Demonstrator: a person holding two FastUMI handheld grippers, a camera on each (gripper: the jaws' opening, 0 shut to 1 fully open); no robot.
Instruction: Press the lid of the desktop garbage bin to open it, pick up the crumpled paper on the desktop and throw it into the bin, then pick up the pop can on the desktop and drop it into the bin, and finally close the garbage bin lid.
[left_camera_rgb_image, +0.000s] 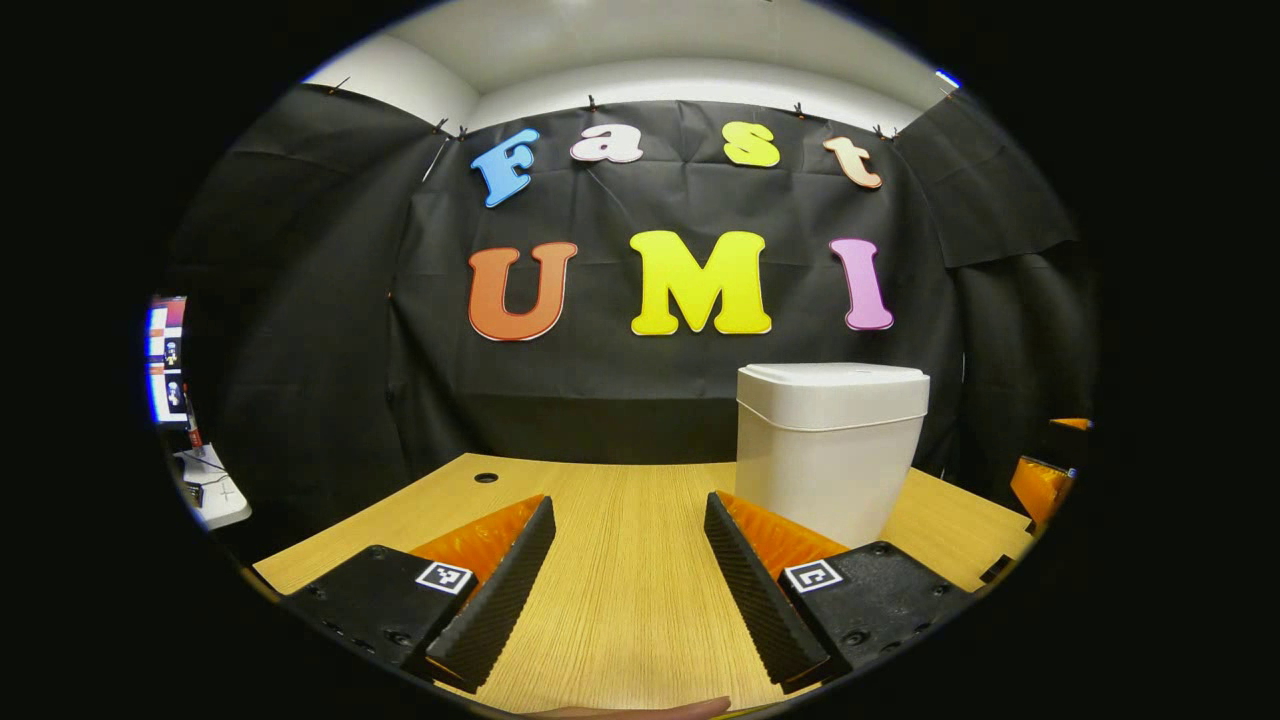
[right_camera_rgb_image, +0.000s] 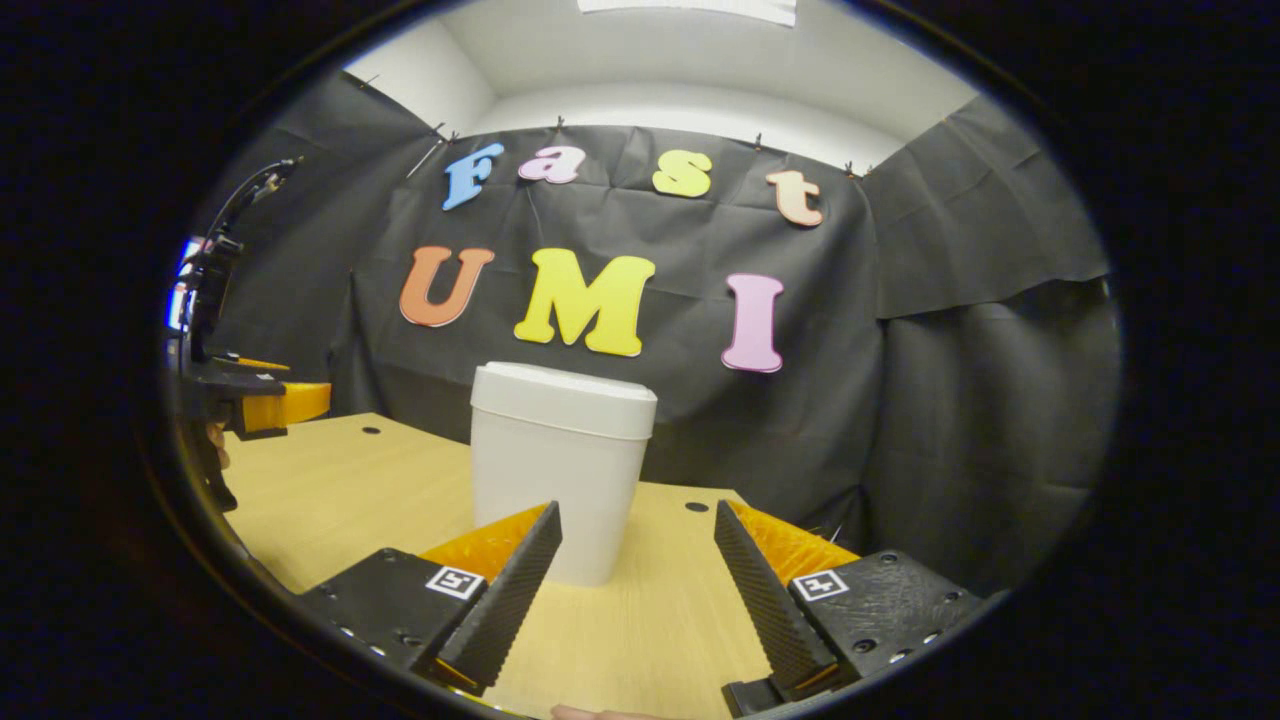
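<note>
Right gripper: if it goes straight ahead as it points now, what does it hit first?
Probably the white garbage bin. In the right gripper view it stands on the wooden desk just left of the centre line, its base behind the left finger of the open right gripper. Depth is unclear; a dead-straight path might just graze its right side.

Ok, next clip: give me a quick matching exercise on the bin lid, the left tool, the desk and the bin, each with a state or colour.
Things:
1. bin lid
2. left tool
3. desk
4. bin

States:
A. wood-coloured
B. open, nothing between its fingers
C. closed
D. white, standing upright on the desk

Pairs: 1-C, 2-B, 3-A, 4-D
</note>
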